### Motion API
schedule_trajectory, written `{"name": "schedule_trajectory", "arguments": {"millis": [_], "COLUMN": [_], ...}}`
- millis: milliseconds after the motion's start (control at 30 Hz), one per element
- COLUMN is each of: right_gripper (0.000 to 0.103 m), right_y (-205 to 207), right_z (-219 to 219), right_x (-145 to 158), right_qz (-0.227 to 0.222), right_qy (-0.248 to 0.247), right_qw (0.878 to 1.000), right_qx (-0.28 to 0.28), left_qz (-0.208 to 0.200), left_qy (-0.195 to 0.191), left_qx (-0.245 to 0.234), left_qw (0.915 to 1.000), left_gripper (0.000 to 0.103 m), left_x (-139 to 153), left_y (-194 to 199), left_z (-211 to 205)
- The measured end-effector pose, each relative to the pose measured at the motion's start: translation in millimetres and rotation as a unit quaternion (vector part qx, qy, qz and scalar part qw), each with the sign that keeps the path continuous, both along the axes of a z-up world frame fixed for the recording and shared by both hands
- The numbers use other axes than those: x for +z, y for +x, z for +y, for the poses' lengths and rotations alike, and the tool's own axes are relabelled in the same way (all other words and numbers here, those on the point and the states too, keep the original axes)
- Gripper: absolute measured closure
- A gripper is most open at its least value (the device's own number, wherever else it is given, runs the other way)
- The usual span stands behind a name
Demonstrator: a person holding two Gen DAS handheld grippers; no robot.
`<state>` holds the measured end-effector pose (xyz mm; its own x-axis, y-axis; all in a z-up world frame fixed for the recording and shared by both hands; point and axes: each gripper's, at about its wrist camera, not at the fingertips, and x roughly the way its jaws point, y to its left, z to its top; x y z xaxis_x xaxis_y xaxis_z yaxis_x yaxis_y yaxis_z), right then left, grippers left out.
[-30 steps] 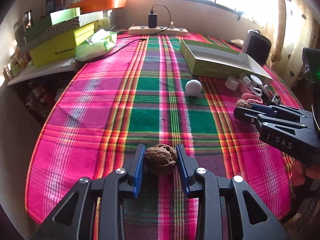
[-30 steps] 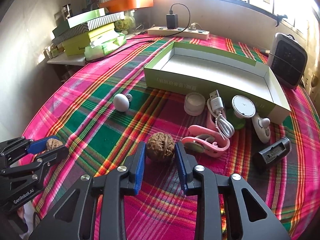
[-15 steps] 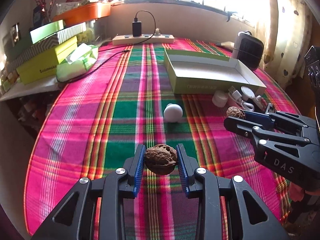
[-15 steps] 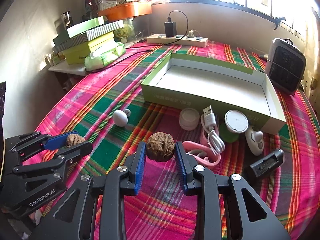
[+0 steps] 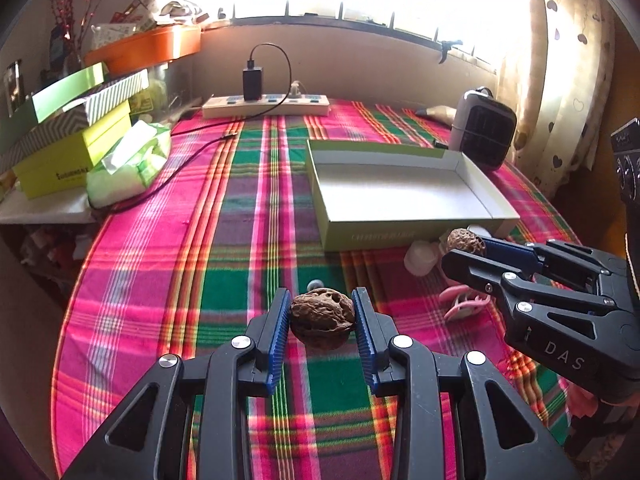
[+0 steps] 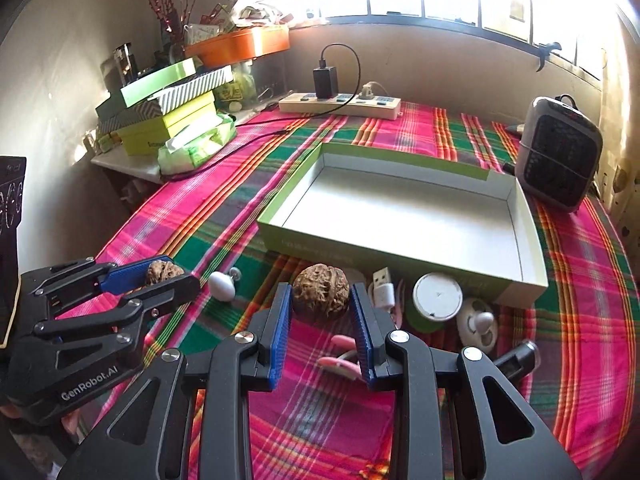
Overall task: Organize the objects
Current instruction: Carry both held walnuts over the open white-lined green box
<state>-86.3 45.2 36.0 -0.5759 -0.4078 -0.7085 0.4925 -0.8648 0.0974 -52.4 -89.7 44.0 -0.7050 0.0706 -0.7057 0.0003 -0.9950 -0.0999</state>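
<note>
A dark walnut (image 5: 322, 322) is pinched between the blue pads of the left gripper (image 5: 322, 326) and is carried clear of the plaid tablecloth (image 5: 168, 264). A second, paler walnut (image 6: 321, 289) is clamped in the same way by the right gripper (image 6: 321, 304), above the small clutter lying against the box: a pink clip (image 6: 340, 360), a white USB cable (image 6: 383, 286), a round white puck (image 6: 437, 296) and a white egg-shaped knob (image 6: 221, 285) off to the left. Just beyond these sits the shallow green box (image 6: 280, 220), whose white floor appears empty, with a small heater (image 6: 558, 160) at its far right corner and a power strip (image 6: 340, 104) by the wall. The step in hand is judged to be delivery of both nuts into the box. Each nut should be kept lifted over the near wall, lowered close to the floor before release, and the pads opened gently so that a round shell is not sent rolling; the two grippers are best kept apart over separate areas.
</note>
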Motion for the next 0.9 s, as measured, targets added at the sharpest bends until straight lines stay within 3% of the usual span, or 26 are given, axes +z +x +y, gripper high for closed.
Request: {"name": "schedule_trajectory", "arguments": {"millis": [567,900], "right_gripper": [0.072,0.072], "right_y": [-56,-110], "right_z": [9,14], "right_x": [20,11], "right_qz": [0.008,-0.012], "right_qy": [0.008,0.019], "right_qw": [1.0,0.999], "right_qx": [-0.024,-0.042], "left_qz": [0.011,-0.008], "left_qy": [0.003,-0.005], "left_qx": [-0.028,-0.037], "left_qw": [0.9995,0.9993], "left_gripper": [0.074,0.074], "left_x": [21,16], "left_y": [-72,-133], "left_z": [9,16]}}
